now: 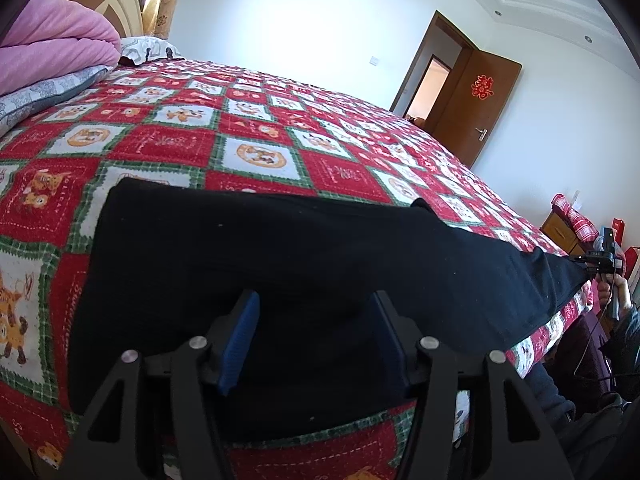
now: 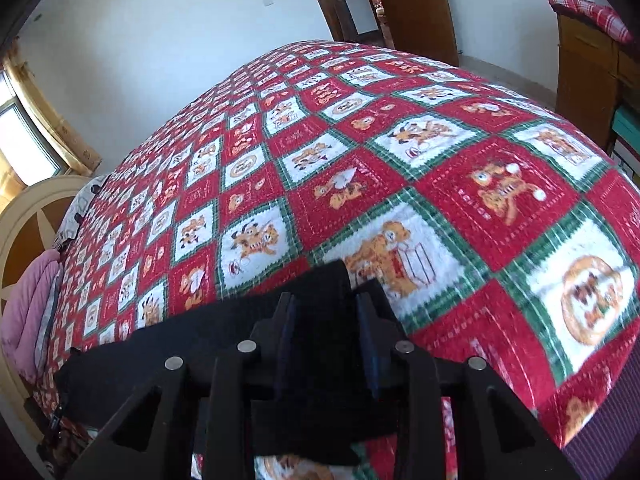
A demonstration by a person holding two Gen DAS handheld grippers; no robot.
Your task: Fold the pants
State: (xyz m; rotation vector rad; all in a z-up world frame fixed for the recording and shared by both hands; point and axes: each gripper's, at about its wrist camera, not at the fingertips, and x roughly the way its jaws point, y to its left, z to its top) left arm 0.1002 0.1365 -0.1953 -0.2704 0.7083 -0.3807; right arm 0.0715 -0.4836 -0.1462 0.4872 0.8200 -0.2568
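Observation:
Black pants (image 1: 280,248) lie flat along the near edge of a bed with a red, white and green patterned cover (image 1: 256,128). My left gripper (image 1: 316,308) is open, with its blue-padded fingers spread over the wide end of the pants. My right gripper (image 2: 326,312) is open around the narrow leg end of the pants (image 2: 224,344). The right gripper also shows at the far right of the left wrist view (image 1: 600,260), at the leg tip.
A pink quilt (image 1: 56,48) and grey bedding (image 1: 44,96) are stacked at the headboard (image 2: 24,232). A brown door (image 1: 476,108) stands open behind the bed. A wooden cabinet (image 2: 588,64) stands near the foot of the bed.

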